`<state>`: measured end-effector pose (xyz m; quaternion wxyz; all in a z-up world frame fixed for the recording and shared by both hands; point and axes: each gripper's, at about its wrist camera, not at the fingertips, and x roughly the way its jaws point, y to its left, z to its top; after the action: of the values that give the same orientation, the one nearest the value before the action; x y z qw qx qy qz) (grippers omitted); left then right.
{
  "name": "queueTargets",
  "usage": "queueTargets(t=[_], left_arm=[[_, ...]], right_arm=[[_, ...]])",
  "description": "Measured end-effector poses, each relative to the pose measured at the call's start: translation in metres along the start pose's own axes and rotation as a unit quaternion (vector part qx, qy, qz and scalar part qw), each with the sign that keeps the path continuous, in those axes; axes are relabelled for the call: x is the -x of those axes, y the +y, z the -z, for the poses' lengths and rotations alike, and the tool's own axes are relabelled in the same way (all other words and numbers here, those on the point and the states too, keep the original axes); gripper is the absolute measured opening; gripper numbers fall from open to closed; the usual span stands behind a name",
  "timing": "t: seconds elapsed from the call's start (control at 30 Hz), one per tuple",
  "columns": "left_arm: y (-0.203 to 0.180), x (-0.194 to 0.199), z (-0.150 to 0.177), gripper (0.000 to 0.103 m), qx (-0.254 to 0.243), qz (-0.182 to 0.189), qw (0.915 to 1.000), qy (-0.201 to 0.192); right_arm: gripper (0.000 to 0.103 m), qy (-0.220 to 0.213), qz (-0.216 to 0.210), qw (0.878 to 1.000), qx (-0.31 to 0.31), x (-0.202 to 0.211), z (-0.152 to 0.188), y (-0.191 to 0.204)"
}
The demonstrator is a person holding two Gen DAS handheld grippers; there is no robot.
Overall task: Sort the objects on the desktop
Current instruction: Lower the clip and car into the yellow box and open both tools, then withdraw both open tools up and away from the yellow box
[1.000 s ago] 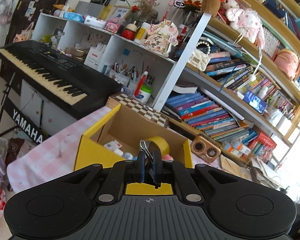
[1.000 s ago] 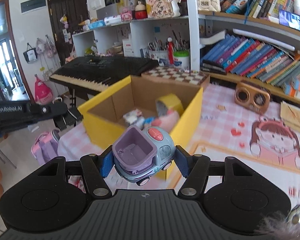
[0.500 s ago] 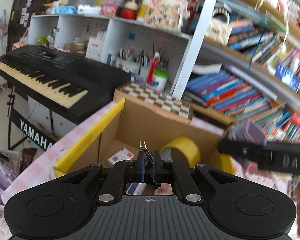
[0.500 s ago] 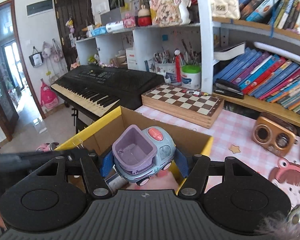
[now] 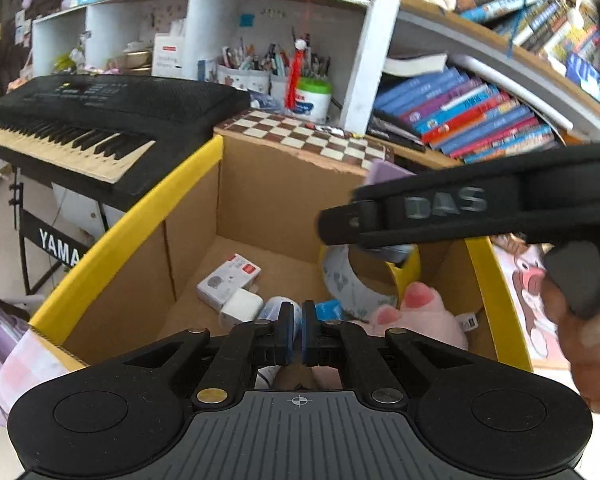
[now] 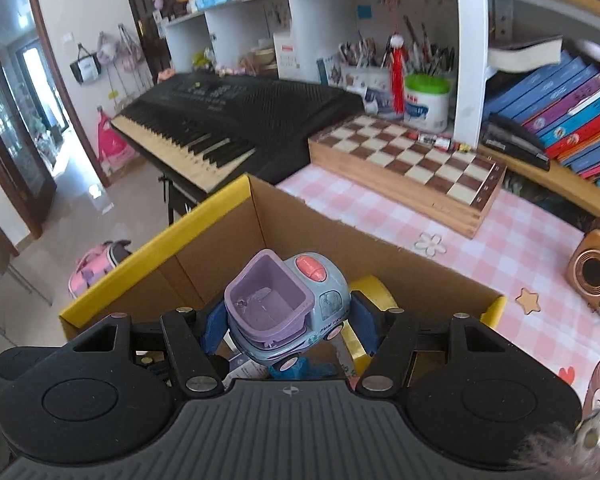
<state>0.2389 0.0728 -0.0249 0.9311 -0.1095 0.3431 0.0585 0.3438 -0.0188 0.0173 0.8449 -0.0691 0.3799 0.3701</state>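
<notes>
A yellow-rimmed cardboard box (image 5: pixel 140 216) lies open below both grippers. In it are a yellow tape roll (image 5: pixel 356 280), a pink plush toy (image 5: pixel 412 312) and a white charger (image 5: pixel 236 276). My left gripper (image 5: pixel 295 308) is shut above the box's inside, and no clip shows between its blue pads. My right gripper (image 6: pixel 290 320) is shut on a blue toy truck (image 6: pixel 296 300) with a purple bed, held above the box (image 6: pixel 152 248). In the left wrist view, the right gripper's black arm (image 5: pixel 440 208) crosses above the box's right side.
A wooden chessboard (image 6: pixel 412 160) lies behind the box on the pink checked cloth. A black keyboard (image 6: pixel 228 108) stands to the left past the table edge. A copper speaker (image 6: pixel 596 276) sits to the right. Bookshelves rise behind. A hand (image 5: pixel 588 340) holds the right gripper.
Both grippers have moved forward and down over the box. The wire clip that stuck up between the left pads no longer shows. The right gripper now crosses the left wrist view.
</notes>
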Motion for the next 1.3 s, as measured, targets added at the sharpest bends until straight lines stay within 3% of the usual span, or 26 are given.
queueTargets(t=[0.07,0.2,0.27,0.33,0.37,0.47,0.73,1.0,1.3], left_arm=[[-0.003,0.0,0.001,0.003,-0.01,-0.001,1.0,0.002],[-0.008,0.009,0.004,0.02,-0.023,-0.001,0.9997,-0.008],[-0.011,0.018,0.006,0.039,-0.031,-0.003,0.9993,-0.019],[-0.014,0.028,0.009,0.077,-0.037,-0.008,0.9987,-0.034],[-0.015,0.032,0.009,0.079,-0.037,-0.011,0.9983,-0.043],[-0.015,0.039,0.008,0.08,-0.033,-0.009,0.998,-0.053],[-0.012,0.056,0.008,0.083,-0.04,-0.01,0.9964,-0.074],[-0.005,0.088,0.011,0.085,-0.042,0.012,0.993,-0.11],[0.003,0.14,0.018,0.096,-0.051,0.027,0.9864,-0.154]], right_arm=[[0.06,0.014,0.001,1.0,-0.001,-0.007,0.0,-0.002],[0.06,0.029,0.002,0.999,0.014,-0.015,0.002,-0.001],[0.06,0.036,0.012,0.999,0.033,-0.019,0.0,0.003],[0.06,0.04,0.018,0.998,0.042,-0.021,-0.001,0.006],[0.06,0.042,0.02,0.998,0.044,-0.022,-0.002,0.007],[0.06,0.038,0.006,0.999,0.039,-0.019,-0.001,0.01],[0.065,-0.009,0.018,0.999,0.033,0.009,0.002,0.023],[0.066,-0.077,0.069,0.995,0.001,0.069,0.02,0.025],[0.069,-0.166,0.149,0.974,-0.041,0.138,0.059,0.04]])
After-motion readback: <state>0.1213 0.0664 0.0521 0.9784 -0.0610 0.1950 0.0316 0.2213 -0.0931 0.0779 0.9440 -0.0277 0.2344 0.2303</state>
